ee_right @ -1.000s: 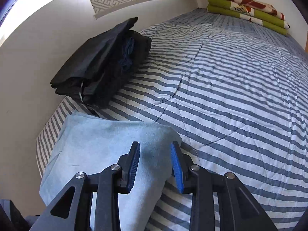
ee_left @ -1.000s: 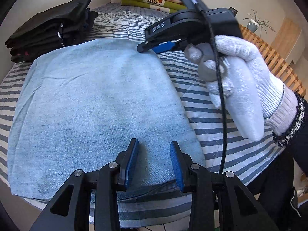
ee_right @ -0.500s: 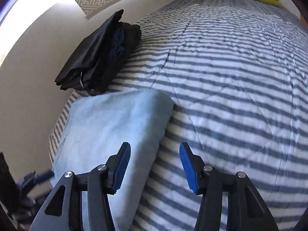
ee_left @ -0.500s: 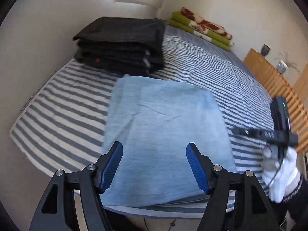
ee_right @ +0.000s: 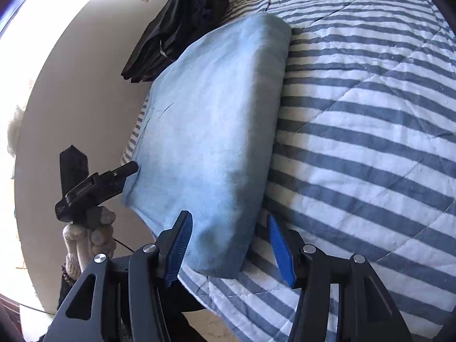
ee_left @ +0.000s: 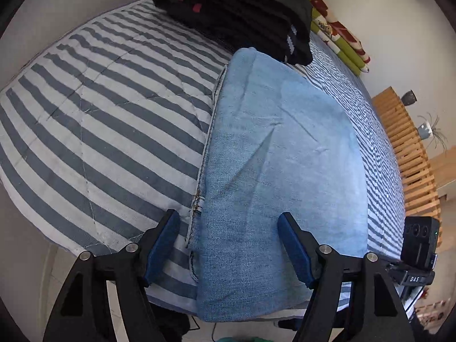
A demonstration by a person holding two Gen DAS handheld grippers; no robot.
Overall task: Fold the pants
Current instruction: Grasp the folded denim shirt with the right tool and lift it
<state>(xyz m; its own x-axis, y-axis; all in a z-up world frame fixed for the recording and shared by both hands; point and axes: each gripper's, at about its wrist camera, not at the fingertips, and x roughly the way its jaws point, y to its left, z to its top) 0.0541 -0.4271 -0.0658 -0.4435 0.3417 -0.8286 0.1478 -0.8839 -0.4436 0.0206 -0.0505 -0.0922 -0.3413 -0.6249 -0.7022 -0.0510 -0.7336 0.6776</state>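
The light blue jeans [ee_left: 279, 156] lie folded into a thick rectangle on the striped bed cover [ee_left: 99, 114]. My left gripper [ee_left: 228, 222] hovers over their near left corner, where the seamed edge runs. Its jaws are closing, the denim lies between the pads, and neither pad presses on it. In the right wrist view, my right gripper [ee_right: 228, 222] stands open astride the near right corner of the jeans [ee_right: 216, 114], pads apart from the cloth. The left gripper [ee_right: 125, 171] shows there too, held by a white-gloved hand [ee_right: 91, 233].
A stack of folded black clothes [ee_left: 242, 8] sits just beyond the jeans by the wall. Green patterned blankets [ee_left: 339, 37] lie at the far end. A wooden slatted frame [ee_left: 413, 156] and a potted plant [ee_left: 427, 128] are to the right. The bed's near edge runs just below both grippers.
Both grippers opened wider and drew back to the near edge of the bed. The left one rolled and shifted to the jeans' left corner, the right one to their right corner.
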